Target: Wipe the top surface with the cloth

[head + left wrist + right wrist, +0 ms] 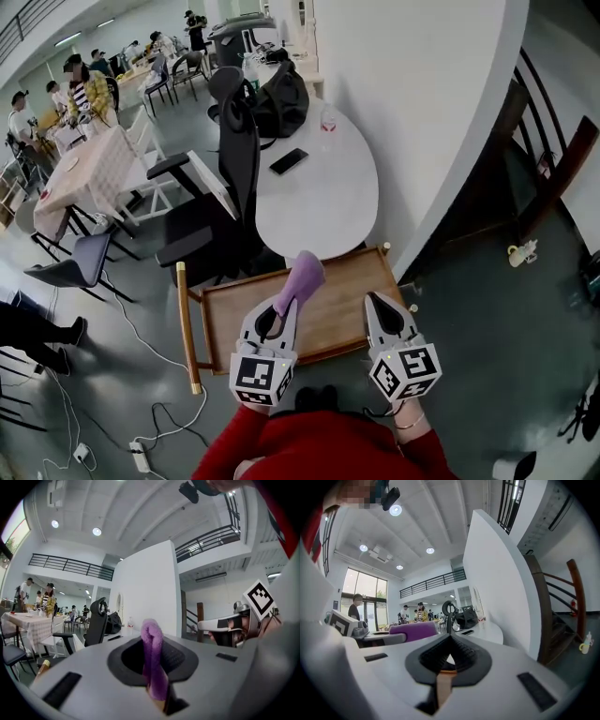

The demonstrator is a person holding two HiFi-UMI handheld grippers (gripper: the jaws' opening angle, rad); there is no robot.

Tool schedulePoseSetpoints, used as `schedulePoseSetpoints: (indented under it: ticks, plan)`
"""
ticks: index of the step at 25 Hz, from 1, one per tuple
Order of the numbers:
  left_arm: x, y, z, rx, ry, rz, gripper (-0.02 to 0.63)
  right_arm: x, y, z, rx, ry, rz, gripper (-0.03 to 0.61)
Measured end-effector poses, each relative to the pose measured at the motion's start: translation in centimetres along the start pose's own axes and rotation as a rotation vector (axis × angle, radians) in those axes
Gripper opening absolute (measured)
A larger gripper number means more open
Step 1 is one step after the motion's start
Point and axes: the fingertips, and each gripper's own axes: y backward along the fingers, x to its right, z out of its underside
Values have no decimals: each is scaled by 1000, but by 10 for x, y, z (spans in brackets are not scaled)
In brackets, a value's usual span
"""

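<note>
A purple cloth (302,278) sticks up from my left gripper (292,298), which is shut on it above the wooden top surface (337,314) of a low cart. In the left gripper view the cloth (152,653) stands folded between the dark pads. My right gripper (376,300) hovers over the right part of the same wooden top. Its jaws meet at a point with nothing in them (449,643). From the right gripper view the cloth (412,631) and the left gripper (370,638) show at the left.
The cart has a raised rim and a wooden handle (184,323) at its left. Beyond it stand a white oval table (323,202) with a phone (289,161) and black bag (281,98), and a black office chair (234,159). A white wall (412,112) rises at the right. Cables (150,427) lie on the floor.
</note>
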Motion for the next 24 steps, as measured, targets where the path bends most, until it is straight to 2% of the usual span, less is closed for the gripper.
schedulePoseSetpoints:
  ticks: [24]
  plan:
    - [3, -5, 6, -6, 15, 13, 52, -1, -4, 4, -8, 45, -12, 11]
